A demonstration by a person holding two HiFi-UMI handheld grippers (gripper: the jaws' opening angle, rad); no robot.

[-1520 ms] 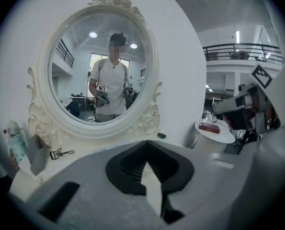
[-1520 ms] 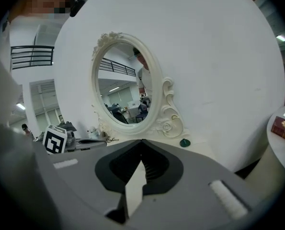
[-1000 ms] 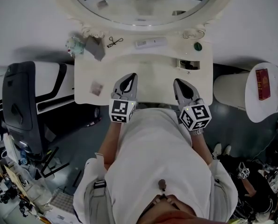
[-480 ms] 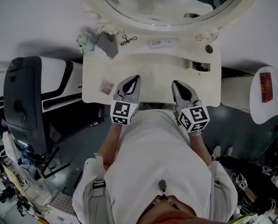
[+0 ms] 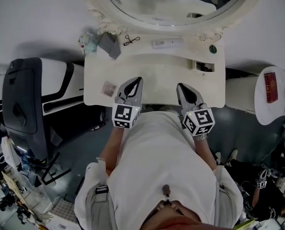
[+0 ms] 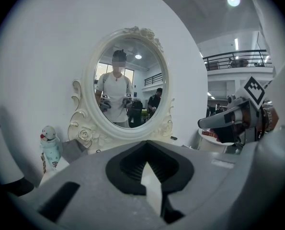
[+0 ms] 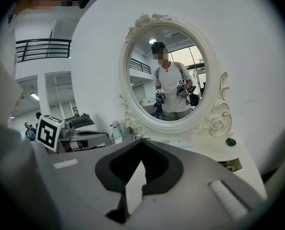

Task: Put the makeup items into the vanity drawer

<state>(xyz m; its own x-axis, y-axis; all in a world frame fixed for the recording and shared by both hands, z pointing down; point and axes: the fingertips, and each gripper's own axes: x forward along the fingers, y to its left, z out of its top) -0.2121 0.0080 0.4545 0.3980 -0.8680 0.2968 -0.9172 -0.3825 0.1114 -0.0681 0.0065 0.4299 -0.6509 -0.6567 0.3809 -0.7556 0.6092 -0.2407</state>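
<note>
Vanity [image 5: 154, 73]: beneath both tongs' tips.
Left tongs [image 5: 136, 81]: jaws together, empty.
Right tongs [image 5: 181, 86]: jaws together, empty.
Tube [image 5: 167, 43]: ahead of both, well apart; long axis crosswise; right tongs judged nearer.

One camera sits on the person's head and stares steeply down from well above at the cream-white wooden vanity table [image 5: 156, 73], taking in its whole top. Two more ride low on the grey two-jaw left gripper [image 5: 136, 81] and right gripper [image 5: 181, 86], near the table's front edge. Both face the oval, cream-framed carved mirror [image 6: 128, 75]. All three views share that mirror and the table's back edge.
</note>
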